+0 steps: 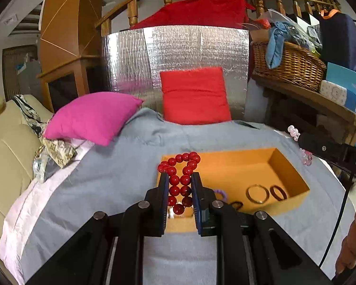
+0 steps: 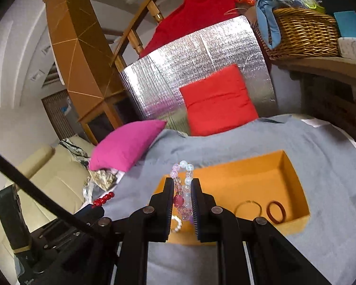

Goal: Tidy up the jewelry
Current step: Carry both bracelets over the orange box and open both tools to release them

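My left gripper (image 1: 179, 178) is shut on a bracelet of big red beads (image 1: 180, 180), which loops up past the fingertips above the open orange box (image 1: 289, 166). In the right wrist view my right gripper (image 2: 182, 182) is shut on a bracelet of pale pink and clear beads (image 2: 183, 185), also held over the orange box (image 2: 294, 173). Inside the box lie a gold bangle (image 1: 257, 194), a dark brown ring (image 1: 278, 192), a purple beaded piece (image 1: 220, 193) and a white bead bracelet (image 2: 176, 224). The right gripper's pink beads (image 1: 293, 131) show at the left view's right edge.
The box sits on a grey blanket (image 1: 121, 173) over a bed or sofa. A magenta pillow (image 1: 92, 116) and a red cushion (image 1: 194, 95) lean at the back against a silver foil panel (image 1: 178, 52). A wicker basket (image 1: 287, 64) stands on a wooden shelf at the right.
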`<action>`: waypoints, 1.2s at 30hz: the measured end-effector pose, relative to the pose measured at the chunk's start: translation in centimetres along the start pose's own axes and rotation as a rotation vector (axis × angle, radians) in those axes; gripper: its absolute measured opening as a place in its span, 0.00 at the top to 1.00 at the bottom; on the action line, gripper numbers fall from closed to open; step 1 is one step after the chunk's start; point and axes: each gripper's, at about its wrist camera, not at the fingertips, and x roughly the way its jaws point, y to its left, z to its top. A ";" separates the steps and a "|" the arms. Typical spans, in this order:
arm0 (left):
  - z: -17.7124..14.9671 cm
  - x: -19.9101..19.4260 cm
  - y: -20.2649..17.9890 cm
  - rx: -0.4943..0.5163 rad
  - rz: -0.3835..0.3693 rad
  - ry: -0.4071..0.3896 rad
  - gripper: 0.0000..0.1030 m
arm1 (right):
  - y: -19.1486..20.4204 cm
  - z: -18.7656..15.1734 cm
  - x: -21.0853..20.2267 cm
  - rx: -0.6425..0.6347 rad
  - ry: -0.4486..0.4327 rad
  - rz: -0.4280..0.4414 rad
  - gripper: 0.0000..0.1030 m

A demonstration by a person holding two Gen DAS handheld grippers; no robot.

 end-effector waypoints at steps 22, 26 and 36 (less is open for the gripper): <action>3.0 8.7 0.4 -0.017 0.066 0.044 0.81 | -1.2 2.5 8.6 0.022 0.044 -0.011 0.85; 2.9 10.3 0.6 -0.024 0.069 0.068 0.81 | -1.9 2.6 10.0 0.033 0.063 -0.025 0.85; 2.6 13.4 0.5 -0.021 0.072 0.112 0.81 | -3.9 2.3 13.6 0.057 0.138 -0.067 0.85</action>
